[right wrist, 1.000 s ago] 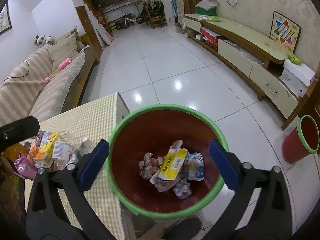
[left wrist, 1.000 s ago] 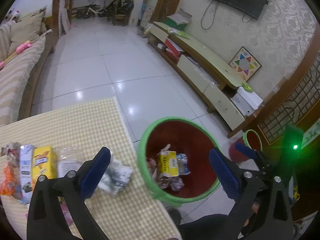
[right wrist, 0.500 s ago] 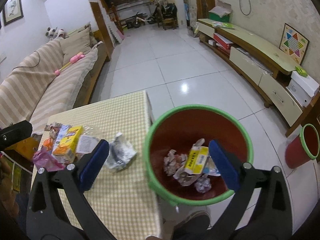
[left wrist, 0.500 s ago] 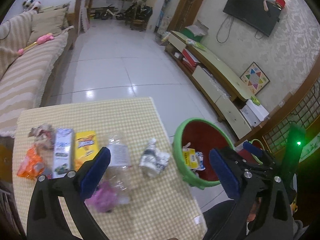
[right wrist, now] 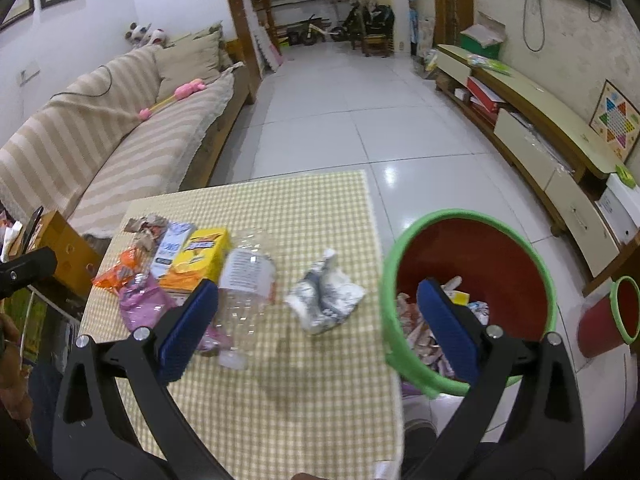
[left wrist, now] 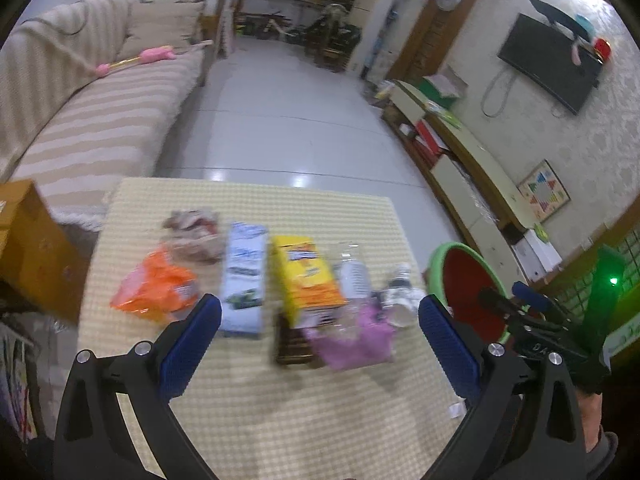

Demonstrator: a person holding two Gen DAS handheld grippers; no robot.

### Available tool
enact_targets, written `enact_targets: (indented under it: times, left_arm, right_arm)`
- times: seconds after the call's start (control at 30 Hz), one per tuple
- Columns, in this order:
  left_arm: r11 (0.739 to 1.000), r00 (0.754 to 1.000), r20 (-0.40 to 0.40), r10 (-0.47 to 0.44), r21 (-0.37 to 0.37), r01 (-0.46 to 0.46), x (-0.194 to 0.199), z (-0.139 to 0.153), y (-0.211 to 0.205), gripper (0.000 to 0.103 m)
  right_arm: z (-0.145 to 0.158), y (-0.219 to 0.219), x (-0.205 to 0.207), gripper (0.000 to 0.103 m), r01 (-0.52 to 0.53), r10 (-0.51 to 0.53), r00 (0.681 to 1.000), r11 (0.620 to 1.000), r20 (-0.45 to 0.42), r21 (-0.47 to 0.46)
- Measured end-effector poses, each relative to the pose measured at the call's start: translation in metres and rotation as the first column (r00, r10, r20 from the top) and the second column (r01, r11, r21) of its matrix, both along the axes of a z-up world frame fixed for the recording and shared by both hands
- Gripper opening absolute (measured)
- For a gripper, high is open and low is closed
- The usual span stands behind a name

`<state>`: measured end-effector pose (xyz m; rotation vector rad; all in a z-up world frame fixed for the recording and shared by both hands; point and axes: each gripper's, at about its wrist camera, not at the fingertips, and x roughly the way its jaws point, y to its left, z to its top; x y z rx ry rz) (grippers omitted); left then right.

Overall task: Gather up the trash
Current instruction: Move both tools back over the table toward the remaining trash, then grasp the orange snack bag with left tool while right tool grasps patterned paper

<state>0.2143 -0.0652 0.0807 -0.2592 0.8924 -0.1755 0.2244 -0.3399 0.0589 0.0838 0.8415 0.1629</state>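
Trash lies on the checked tablecloth (left wrist: 256,420) (right wrist: 288,208): an orange wrapper (left wrist: 154,286) (right wrist: 118,270), a white carton (left wrist: 244,276) (right wrist: 172,246), a yellow box (left wrist: 306,276) (right wrist: 200,256), a clear plastic bottle (right wrist: 246,288) (left wrist: 352,276), a pink bag (left wrist: 354,340) (right wrist: 142,308) and a crumpled white pack (right wrist: 324,298) (left wrist: 400,300). The green-rimmed red bin (right wrist: 470,292) (left wrist: 468,288) at the table's right edge holds several scraps. My left gripper (left wrist: 318,346) hangs open above the yellow box and pink bag. My right gripper (right wrist: 318,328) is open over the bottle and crumpled pack.
A striped sofa (right wrist: 100,140) runs along the left. The TV cabinet (right wrist: 540,128) lines the right wall, with a second small red bin (right wrist: 612,322) on the floor. A wooden box (left wrist: 28,248) stands left of the table. White tiled floor (right wrist: 340,120) lies beyond.
Both grippers have swung left from above the bin to above the table. The trash pile now sits between the fingers in both views, and the bin has shifted to the right.
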Motion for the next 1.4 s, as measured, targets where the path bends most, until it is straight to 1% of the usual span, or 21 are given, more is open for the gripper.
enact_targets:
  times: [0.27,0.5,0.7,0.83,1.0,1.1,1.17,1.3,1.37,1.4]
  left_arm:
    - [0.995,0.995,-0.017,0.102,0.010,-0.102,-0.019,-0.015,0.075,0.095]
    - [0.986,0.984,-0.075,0.165,0.009,-0.165,-0.019,-0.044,0.121,0.095]
    - [0.985,0.975,-0.142,0.171,-0.004,-0.173,-0.002,-0.070,0.131,0.095]
    - [0.985,0.970,-0.184,0.160,-0.038,-0.169,0.012,-0.086,0.128,0.095]
    - [0.983,0.961,-0.225,0.160,-0.054,-0.176,0.036,-0.105,0.118,0.095]
    - [0.976,0.943,-0.270,0.193,-0.043,-0.212,0.049,-0.119,0.111,0.095]
    - [0.965,0.928,-0.294,0.229,-0.058,-0.256,0.053,-0.126,0.110,0.095]
    - [0.932,0.897,-0.338,0.286,-0.122,-0.342,0.060,-0.142,0.110,0.095]
    - [0.916,0.884,-0.351,0.310,-0.137,-0.376,0.063,-0.147,0.111,0.095]
    - [0.904,0.871,-0.362,0.333,-0.141,-0.404,0.065,-0.151,0.111,0.095]
  right_arm:
    - [-0.016,0.034,0.002,0.098,-0.019,0.018,0.999,1.000,-0.040,-0.016]
    - [-0.032,0.046,0.011,0.098,-0.020,0.016,0.997,0.999,-0.073,-0.045]
    - [-0.049,0.043,0.028,0.098,0.002,-0.007,0.994,0.999,-0.110,-0.042]
    - [-0.060,0.036,0.041,0.098,0.023,-0.028,0.991,0.999,-0.131,-0.042]
    - [-0.073,0.032,0.062,0.098,0.038,-0.046,0.986,0.998,-0.158,-0.052]
    - [-0.086,0.033,0.073,0.098,0.039,-0.049,0.980,0.998,-0.192,-0.058]
    - [-0.092,0.034,0.077,0.098,0.037,-0.048,0.979,0.998,-0.201,-0.059]
    - [-0.103,0.036,0.081,0.098,0.025,-0.038,0.975,0.998,-0.217,-0.062]
    - [-0.107,0.036,0.083,0.098,0.021,-0.034,0.974,0.998,-0.225,-0.061]
    - [-0.109,0.036,0.085,0.098,0.018,-0.032,0.973,0.998,-0.228,-0.062]
